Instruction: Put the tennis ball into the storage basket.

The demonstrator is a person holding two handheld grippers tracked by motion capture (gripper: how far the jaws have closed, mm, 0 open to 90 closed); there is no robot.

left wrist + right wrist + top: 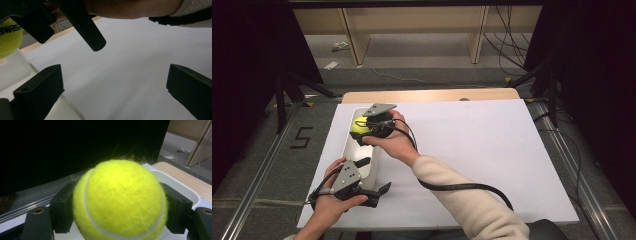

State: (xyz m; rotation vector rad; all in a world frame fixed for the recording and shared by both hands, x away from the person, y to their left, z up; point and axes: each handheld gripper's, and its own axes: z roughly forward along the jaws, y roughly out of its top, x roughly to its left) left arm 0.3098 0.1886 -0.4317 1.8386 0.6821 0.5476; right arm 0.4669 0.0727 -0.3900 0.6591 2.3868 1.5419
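Tennis ball (360,127) is clamped in the right gripper (368,129) left of frame centre, held over the white tray (352,148), release into it judged still pending; left gripper (377,176) is held wide open, empty, at the tray's near end on the tabletop (482,150).

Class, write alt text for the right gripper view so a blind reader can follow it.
A yellow tennis ball sits clamped between the right gripper's two black jaws. Behind it lies the rim of a white tray, with a wooden table edge to the right and a dark backdrop above.
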